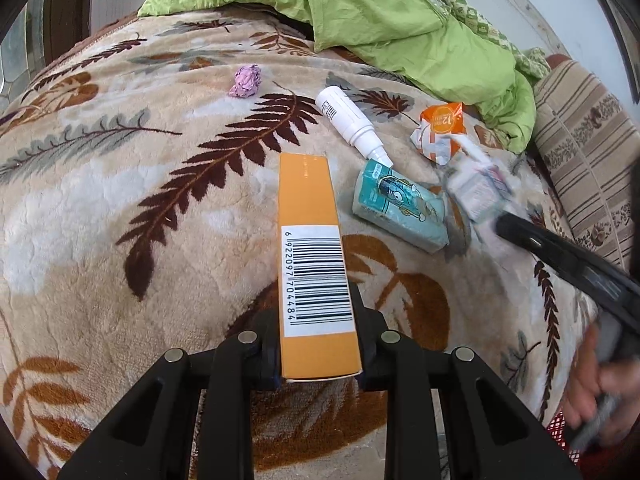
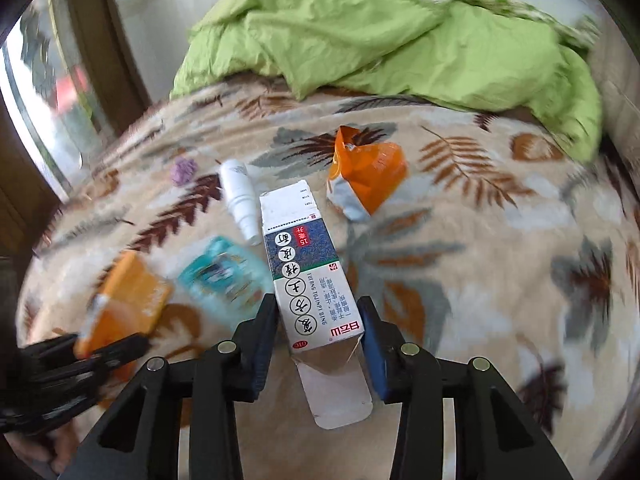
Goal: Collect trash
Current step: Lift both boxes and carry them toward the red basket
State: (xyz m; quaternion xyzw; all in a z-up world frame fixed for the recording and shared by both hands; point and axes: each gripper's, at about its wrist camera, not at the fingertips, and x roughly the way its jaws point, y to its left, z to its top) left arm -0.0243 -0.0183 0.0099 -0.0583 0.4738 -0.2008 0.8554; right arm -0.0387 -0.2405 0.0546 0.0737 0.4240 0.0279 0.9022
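Bed w/ leaf-print blanket [image 1: 132, 184], green duvet [image 1: 400, 12] bunched at far end.

L gripper [image 1: 318, 344]: jaws pressed together on orange box [image 1: 310, 248], long carton w/ barcode face up, held lengthwise along the fingers, far end out over the blanket. From R wrist view the same box [image 2: 128, 300] shows at lower left, blurred.

R gripper [image 2: 320, 332]: white medicine box [image 2: 304, 260] w/ blue band sits between the fingers, end flap open toward camera. Left pad against box side; right pad at the box corner, contact there not fully clear. Reads as pinching the box. L wrist view blurred at that spot.

Loose on blanket: white bottle [image 1: 352, 124] lying on its side, teal tissue pack [image 1: 400, 204] just beside its cap, orange wrapper [image 1: 440, 132] near duvet edge, crumpled purple paper [image 1: 245, 81] well apart to the left.
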